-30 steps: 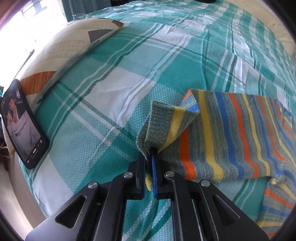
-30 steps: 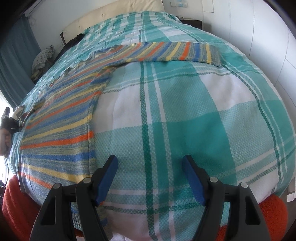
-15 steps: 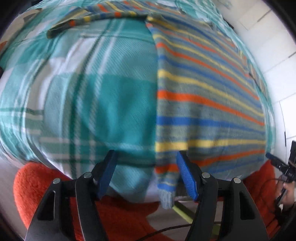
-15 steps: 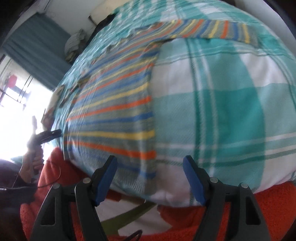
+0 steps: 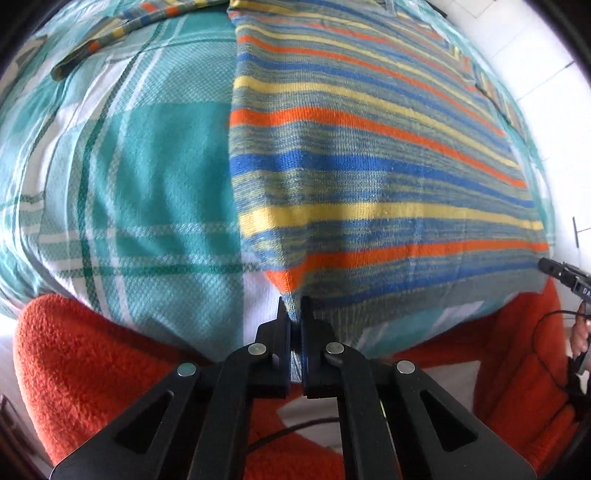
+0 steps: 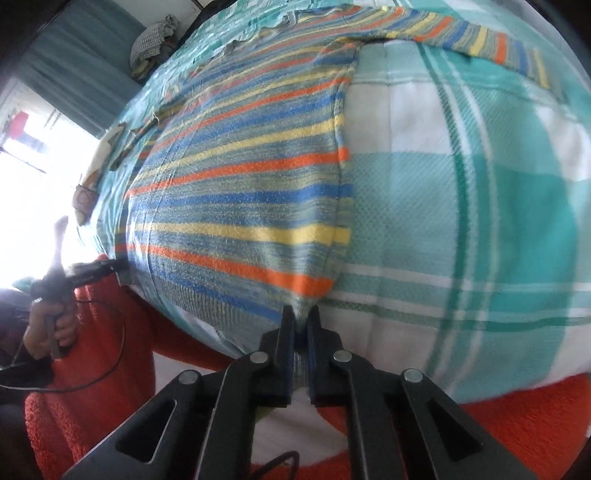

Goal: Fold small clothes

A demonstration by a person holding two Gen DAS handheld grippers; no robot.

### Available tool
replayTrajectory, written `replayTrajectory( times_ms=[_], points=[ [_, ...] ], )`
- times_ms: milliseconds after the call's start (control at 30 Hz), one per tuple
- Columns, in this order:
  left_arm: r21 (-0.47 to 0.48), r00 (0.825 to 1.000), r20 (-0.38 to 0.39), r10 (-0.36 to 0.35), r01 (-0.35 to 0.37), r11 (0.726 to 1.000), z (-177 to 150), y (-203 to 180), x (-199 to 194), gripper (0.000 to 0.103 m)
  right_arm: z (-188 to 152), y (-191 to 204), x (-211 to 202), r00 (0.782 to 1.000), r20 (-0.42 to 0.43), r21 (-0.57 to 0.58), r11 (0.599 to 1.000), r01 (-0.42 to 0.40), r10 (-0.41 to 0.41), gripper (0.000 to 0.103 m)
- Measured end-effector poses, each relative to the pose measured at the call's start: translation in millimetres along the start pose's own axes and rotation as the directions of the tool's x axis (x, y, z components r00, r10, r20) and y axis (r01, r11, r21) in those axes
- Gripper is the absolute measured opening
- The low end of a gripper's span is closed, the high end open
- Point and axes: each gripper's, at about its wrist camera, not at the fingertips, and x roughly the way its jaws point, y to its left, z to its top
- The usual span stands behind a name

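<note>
Plaid bedspread (image 5: 147, 158): both left gripper (image 5: 294, 314) and right gripper (image 6: 301, 321), spread before, now pinch striped sweater (image 5: 369, 155) hem corners

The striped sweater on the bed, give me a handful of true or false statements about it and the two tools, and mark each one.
1. The left tool is shut on the bottom hem of the striped sweater. True.
2. The right tool hangs open above the sweater. False: it is shut on the sweater's other bottom corner.
3. The sweater lies on a teal and white plaid bedspread. True.
4. The sweater is plain grey. False: it has orange, blue and yellow stripes on grey-green knit.
5. One sleeve is stretched out sideways across the bedspread. True.
6. The sweater is already folded into a small square. False: its body lies spread flat.
</note>
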Motion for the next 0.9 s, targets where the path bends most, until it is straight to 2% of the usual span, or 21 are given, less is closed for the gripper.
replayTrajectory(
  times_ms=[133,233,333,400,433,467,500,533,633,667,733,800,833,900],
  points=[
    [0.018,0.998,-0.066,0.009,-0.008,1.000,-8.5,7.7,-3.0,0.001,-8.1,-3.2,-16.4,1.000,-0.017,0.024,1.000,0.007,-0.007,0.005],
    [0.053,0.992,-0.115,0.060,-0.054,0.997,-5.4,0.4,13.5,0.001,-12.1,-12.1,6.4,0.997,-0.068,0.047,0.998,0.049,-0.046,0.005],
    [0.085,0.987,-0.116,0.110,-0.101,0.991,-1.1,-12.6,20.5,0.005,-7.7,-21.6,31.0,0.995,-0.083,0.108,0.992,0.066,-0.058,0.005],
    [0.086,0.988,-0.083,0.134,-0.126,0.988,4.0,-21.9,13.6,0.016,-5.9,-19.3,33.6,0.995,-0.071,0.116,0.990,0.076,-0.068,0.006],
    [0.072,0.989,-0.053,0.135,-0.131,0.989,5.3,-21.1,3.5,0.028,-5.7,-16.8,31.4,0.996,-0.064,0.114,0.991,0.075,-0.068,0.014],
    [0.048,0.992,-0.003,0.128,-0.128,0.991,8.4,-17.4,-12.2,0.038,-7.1,-14.7,27.8,0.996,-0.061,0.111,0.991,0.073,-0.067,0.032],
    [0.026,0.992,0.048,0.121,-0.122,0.992,12.8,-11.8,-27.3,0.061,-9.3,-12.3,21.8,0.996,-0.052,0.107,0.991,0.076,-0.071,0.044],
    [-0.013,0.983,0.132,0.127,-0.126,0.992,22.4,-1.8,-49.5,0.073,-11.5,-11.0,13.3,0.996,-0.027,0.104,0.991,0.088,-0.086,0.060],
    [-0.099,0.938,0.302,0.171,-0.147,0.984,61.1,25.5,-91.9,0.075,-16.1,-10.4,-12.3,0.988,0.061,0.110,0.985,0.131,-0.139,0.060],
    [-0.121,0.919,0.357,0.169,-0.134,0.984,83.0,36.5,-102.0,0.075,-16.3,-10.2,-18.6,0.985,0.094,0.123,0.984,0.132,-0.144,0.060],
    [-0.131,0.898,0.426,0.112,-0.062,0.990,120.0,53.8,-106.5,0.075,-14.7,-10.1,-24.9,0.980,0.139,0.147,0.982,0.119,-0.140,0.060],
    [-0.118,0.902,0.430,0.036,0.017,0.993,153.7,70.5,-95.7,0.075,-14.0,-4.7,-20.7,0.980,0.149,0.159,0.981,0.111,-0.135,0.060],
    [-0.119,0.902,0.432,0.028,0.026,0.993,171.2,75.1,-86.9,0.075,-13.9,-0.1,-17.2,0.980,0.149,0.154,0.982,0.108,-0.131,0.060],
    [-0.144,0.908,0.413,0.071,-0.011,0.989,209.2,79.8,-63.6,0.075,-15.9,8.2,-11.7,0.979,0.158,0.138,0.985,0.106,-0.128,0.060]
  ],
)
